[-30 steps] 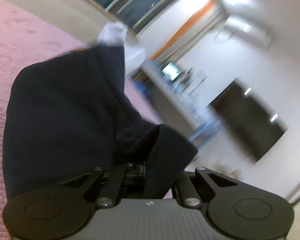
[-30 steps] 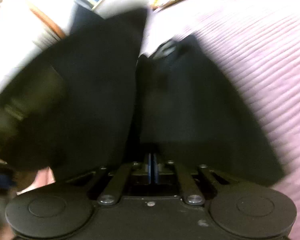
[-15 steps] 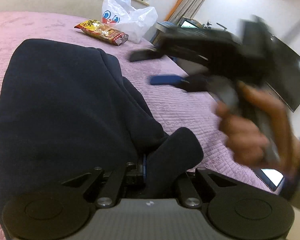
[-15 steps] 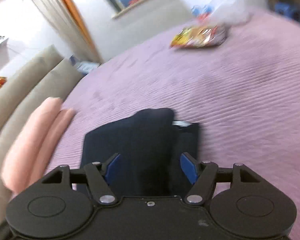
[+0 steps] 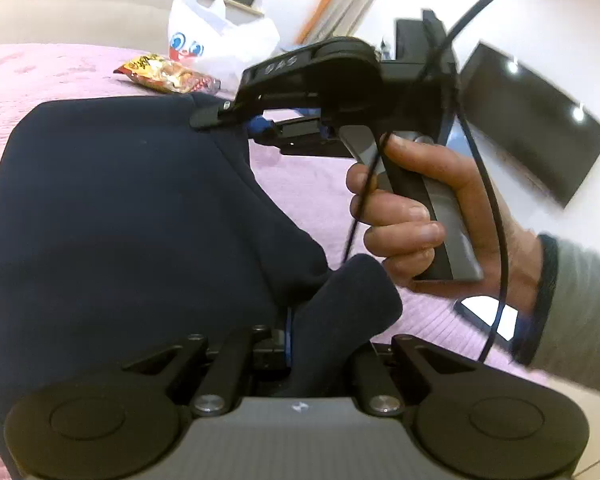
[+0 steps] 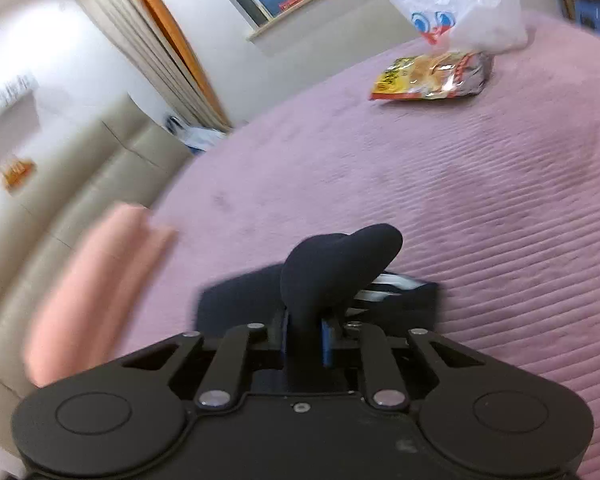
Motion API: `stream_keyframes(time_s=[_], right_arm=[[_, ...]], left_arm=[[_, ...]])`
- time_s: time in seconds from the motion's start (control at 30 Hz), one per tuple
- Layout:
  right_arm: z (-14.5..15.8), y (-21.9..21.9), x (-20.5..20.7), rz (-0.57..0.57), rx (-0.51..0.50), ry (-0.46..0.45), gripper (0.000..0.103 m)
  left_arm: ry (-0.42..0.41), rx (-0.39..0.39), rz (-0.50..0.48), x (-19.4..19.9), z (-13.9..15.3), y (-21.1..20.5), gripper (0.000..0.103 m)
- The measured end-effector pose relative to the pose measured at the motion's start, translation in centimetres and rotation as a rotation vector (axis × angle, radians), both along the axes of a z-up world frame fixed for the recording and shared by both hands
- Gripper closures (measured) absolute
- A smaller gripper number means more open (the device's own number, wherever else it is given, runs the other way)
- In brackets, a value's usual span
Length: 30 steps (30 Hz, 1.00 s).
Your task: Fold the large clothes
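Closest in, the left gripper [image 5: 290, 340] has its jaws clamped together on a bunched fold of the dark navy garment [image 5: 112, 216], a lump of cloth poking up just to the right of the pinch. From there the garment runs away from the jaws across the pink bedspread [image 5: 308, 184], its long axis pointing straight ahead toward the far edge, where the right gripper [image 5: 256, 126] comes in from the right, held in the person's right hand [image 5: 404, 216]. Seen from its own camera, the right gripper's jaws are closing on a narrow rolled tuck of the same cloth, which stands up between the blue pads [image 6: 326, 342] and flops over forward; I judge the pads are already pressing it. So each hand has one end of the same edge, the left nearer the bulk of the fabric, the right at the far corner, and the next fold would likely carry that shared edge over the body. Beyond lie a snack packet [image 6: 432, 76] and a white plastic bag [image 6: 452, 4], well apart from the garment.
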State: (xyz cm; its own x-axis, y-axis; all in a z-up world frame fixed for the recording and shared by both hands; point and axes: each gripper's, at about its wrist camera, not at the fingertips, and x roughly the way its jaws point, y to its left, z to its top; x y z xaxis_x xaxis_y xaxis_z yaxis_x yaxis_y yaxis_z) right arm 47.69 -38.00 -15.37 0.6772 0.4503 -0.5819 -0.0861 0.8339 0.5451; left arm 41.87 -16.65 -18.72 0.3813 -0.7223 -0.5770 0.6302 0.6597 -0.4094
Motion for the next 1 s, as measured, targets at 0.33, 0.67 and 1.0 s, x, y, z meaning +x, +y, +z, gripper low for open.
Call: stream_keyframes(time_s=[0.33, 0.67, 1.0], right_arm=[[-0.2, -2.3, -2.9, -0.126, -0.094, 0.134, 0.035], [2.6, 8.5, -13.5, 0.183, -0.289, 0.035, 0.078], [-4.1, 4.0, -14.0, -0.005, -0.651, 0.222, 0.095]], left_arm=[[0.15, -0.01, -0.159, -2.4, -1.0, 2.6, 0.072], [0.153, -0.095, 0.125, 1.3, 0.7, 11.6, 0.074], [0.287, -0.203, 0.134, 1.3, -3.1, 16.1, 0.093]])
